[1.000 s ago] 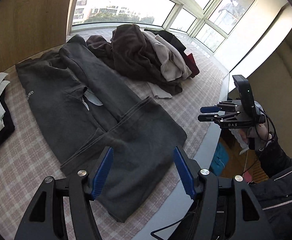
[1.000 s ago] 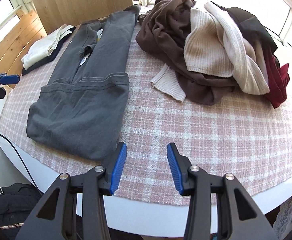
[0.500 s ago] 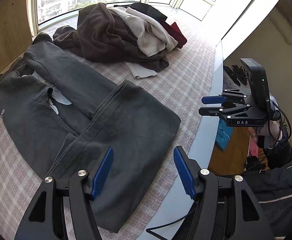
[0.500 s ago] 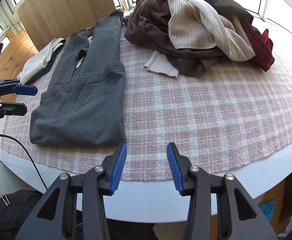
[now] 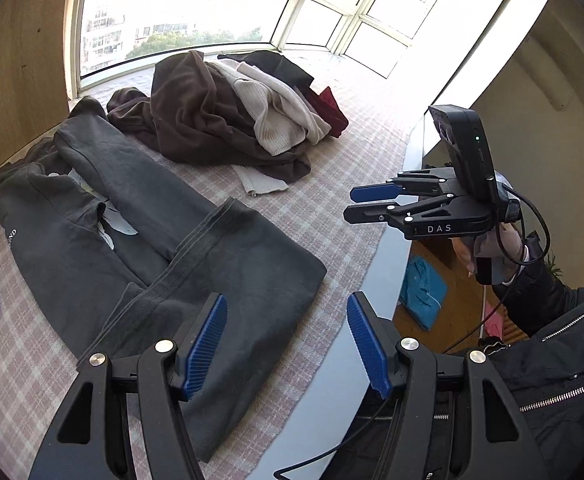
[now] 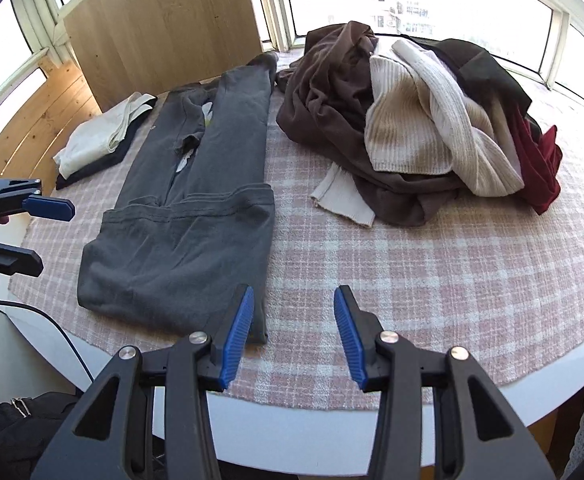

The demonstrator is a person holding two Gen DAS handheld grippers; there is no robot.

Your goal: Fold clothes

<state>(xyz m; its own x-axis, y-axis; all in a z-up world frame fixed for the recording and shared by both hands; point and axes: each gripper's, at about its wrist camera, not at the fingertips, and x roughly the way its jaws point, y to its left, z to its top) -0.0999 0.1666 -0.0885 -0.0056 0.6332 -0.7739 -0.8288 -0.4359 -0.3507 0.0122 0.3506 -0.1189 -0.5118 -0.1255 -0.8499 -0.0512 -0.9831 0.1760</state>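
— What do we have, left to right, on the checked cloth (image 6: pixel 431 264)?

— From our right wrist view: at far left our left gripper (image 6: pixel 48 232) hovers off the table's edge, fingers spread, holding nothing. Above it, upper left, a small folded stack (image 6: pixel 100 140), white on dark. Centre-left lies the grey garment (image 6: pixel 196 216), its near end folded back over itself, flat on the cloth. At upper right sits the heap of unfolded clothes (image 6: pixel 411 120): brown, cream knit, black, dark red. At bottom centre our right gripper (image 6: pixel 293 332) hangs above the cloth, just beside the garment's near corner, fingers apart and empty.

— Any writing we can read?

— In the left wrist view, "DAS" in white on the right gripper (image 5: pixel 351 204) at right of frame. On the grey garment (image 5: pixel 140 240), at left of frame, pale letters ending "ND"; the rest we cannot tell. Our left gripper (image 5: pixel 288 344), bottom centre, stands open over the garment's folded end.
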